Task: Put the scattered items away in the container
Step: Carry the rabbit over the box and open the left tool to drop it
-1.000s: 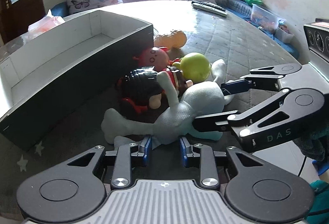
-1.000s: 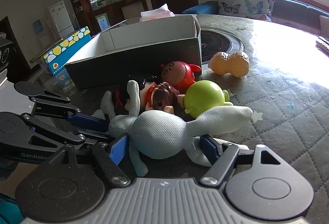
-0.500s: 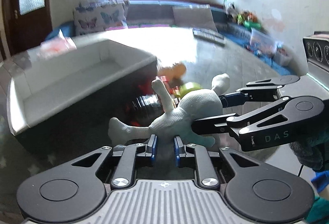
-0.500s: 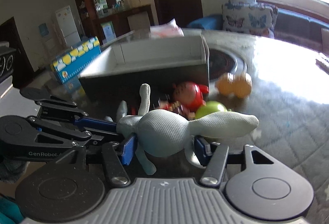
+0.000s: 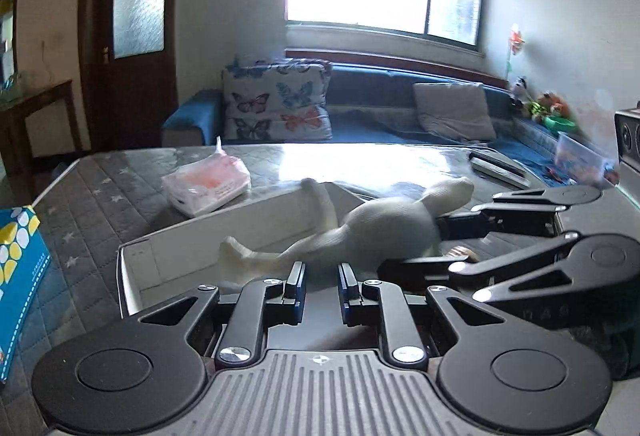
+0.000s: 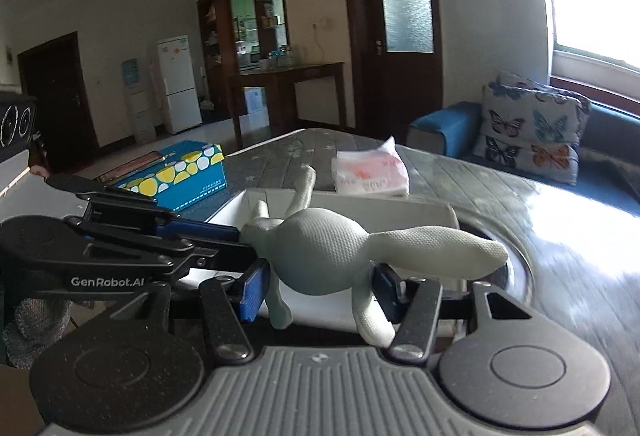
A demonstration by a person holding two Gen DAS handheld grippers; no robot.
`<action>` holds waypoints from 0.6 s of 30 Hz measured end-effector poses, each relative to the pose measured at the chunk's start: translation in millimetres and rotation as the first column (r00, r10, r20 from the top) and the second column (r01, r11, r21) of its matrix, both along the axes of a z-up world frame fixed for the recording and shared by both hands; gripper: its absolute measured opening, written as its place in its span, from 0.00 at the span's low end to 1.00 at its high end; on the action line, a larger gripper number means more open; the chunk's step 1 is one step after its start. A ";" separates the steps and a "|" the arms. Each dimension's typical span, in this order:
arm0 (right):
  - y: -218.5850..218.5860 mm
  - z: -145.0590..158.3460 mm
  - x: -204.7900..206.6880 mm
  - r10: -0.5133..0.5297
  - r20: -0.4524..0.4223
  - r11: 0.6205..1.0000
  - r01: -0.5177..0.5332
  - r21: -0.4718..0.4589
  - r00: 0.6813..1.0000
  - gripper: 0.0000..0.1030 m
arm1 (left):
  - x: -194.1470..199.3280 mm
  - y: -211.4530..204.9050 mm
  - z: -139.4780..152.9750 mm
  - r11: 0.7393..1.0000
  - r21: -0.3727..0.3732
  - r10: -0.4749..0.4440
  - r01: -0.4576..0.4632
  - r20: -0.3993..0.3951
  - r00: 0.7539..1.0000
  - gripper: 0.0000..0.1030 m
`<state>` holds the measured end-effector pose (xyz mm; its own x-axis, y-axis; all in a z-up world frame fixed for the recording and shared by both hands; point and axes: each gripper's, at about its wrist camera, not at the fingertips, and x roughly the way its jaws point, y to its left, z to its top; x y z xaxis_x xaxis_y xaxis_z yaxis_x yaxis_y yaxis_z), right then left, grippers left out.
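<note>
Sunlight from the window glares off the quilted worktop (image 5: 100, 192), where a white-lined box (image 5: 132, 268) sits open beside a pink tissue pack (image 5: 206, 186). Both tools carry one pale green plush toy (image 6: 320, 252) above the box. The right gripper (image 6: 320, 288) has its jaws clamped on the toy's round body, blue pads pressing either flank, one long limb sticking out to the right. The left gripper (image 5: 319, 286) has its jaws together, pinching a thin limb of the toy low down. The right camera alone shows a blue and yellow carton (image 6: 176, 172), a fridge (image 6: 178, 84) and a grey-gloved hand (image 6: 34, 320). The left camera alone shows remote controls (image 5: 498, 168) and a sofa (image 5: 380, 116) with a butterfly cushion (image 5: 278, 104).
</note>
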<state>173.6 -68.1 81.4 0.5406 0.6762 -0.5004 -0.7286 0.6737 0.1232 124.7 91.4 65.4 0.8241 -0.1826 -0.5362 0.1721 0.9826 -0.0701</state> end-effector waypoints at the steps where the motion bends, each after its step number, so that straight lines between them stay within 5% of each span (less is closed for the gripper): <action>1: 5.4 -1.2 9.7 0.023 -0.025 1.000 -0.023 0.007 0.999 0.45 | 10.4 3.0 -1.9 1.000 -0.014 -0.007 0.007 -0.013 1.000 0.15; 9: 38.0 -30.4 59.3 -0.014 -0.092 0.996 0.006 -0.087 0.996 0.41 | 59.8 27.7 -45.1 0.996 -0.051 0.069 -0.079 -0.173 0.982 0.16; 18: 26.5 -40.5 61.1 -0.050 -0.094 0.994 0.040 -0.103 0.994 0.41 | 65.3 27.0 -54.1 0.993 -0.059 0.091 -0.107 -0.220 0.971 0.18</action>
<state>234.7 -41.6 40.8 0.5155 0.5959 -0.6158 -0.6851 0.7183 0.1215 189.9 118.4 11.3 0.7057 -0.1491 -0.6927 0.0475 0.9854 -0.1638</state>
